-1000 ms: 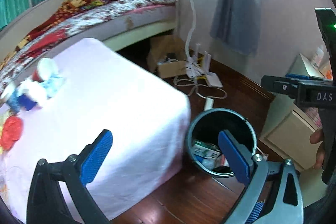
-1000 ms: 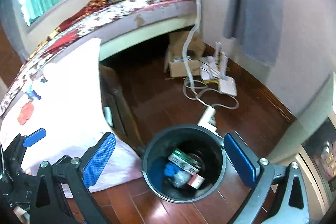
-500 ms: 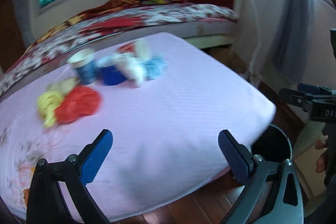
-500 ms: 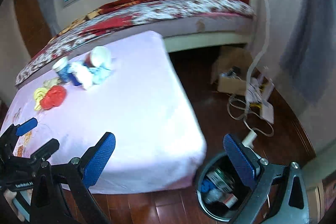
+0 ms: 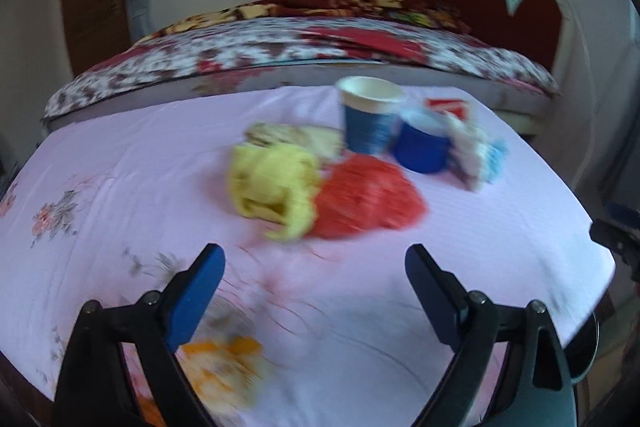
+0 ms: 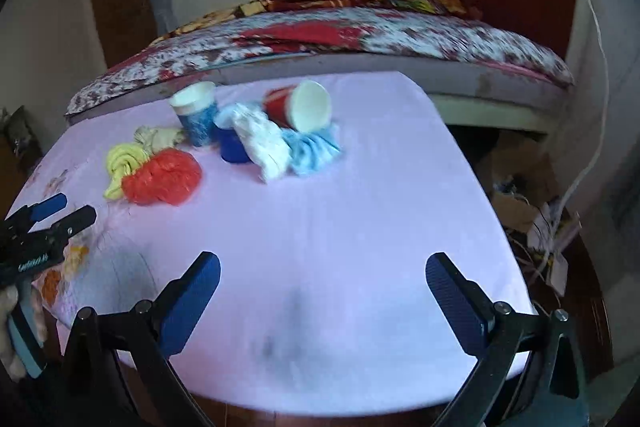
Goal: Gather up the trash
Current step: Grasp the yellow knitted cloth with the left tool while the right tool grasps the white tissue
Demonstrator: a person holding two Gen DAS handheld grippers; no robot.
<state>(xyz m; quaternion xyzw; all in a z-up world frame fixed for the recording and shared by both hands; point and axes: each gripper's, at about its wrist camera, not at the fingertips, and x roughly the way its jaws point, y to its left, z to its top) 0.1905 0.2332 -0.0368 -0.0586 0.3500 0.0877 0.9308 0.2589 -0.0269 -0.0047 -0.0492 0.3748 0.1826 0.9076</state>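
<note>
On the pink-covered table (image 6: 360, 227) in front of you lie seven pieces of trash, bunched toward its far left part. There are three paper cups: one blue patterned cup (image 6: 197, 113) standing upright with its white inside showing, one plain blue cup (image 6: 230, 145) just beside it and lower, and one red cup (image 6: 300, 105) tipped on its side with its white mouth facing you. There are four crumpled pieces: a red plastic bag (image 6: 162, 183), a yellow bag (image 6: 122, 163) touching its left side, a white tissue wad (image 6: 264, 143) against the plain blue cup, and a light blue wad (image 6: 314, 149) beside the white one under the red cup. A beige scrap (image 6: 160, 137) sits behind the yellow bag; what it is you cannot tell.

Your left gripper (image 5: 314, 279) has its jaws wide apart with nothing between them, though they have just been closing a little; it hangs over the near table, short of the red and yellow bags. Your right gripper (image 6: 322, 285) is also spread wide and empty above bare cloth, well apart from the pile. The left view is blurred.
</note>
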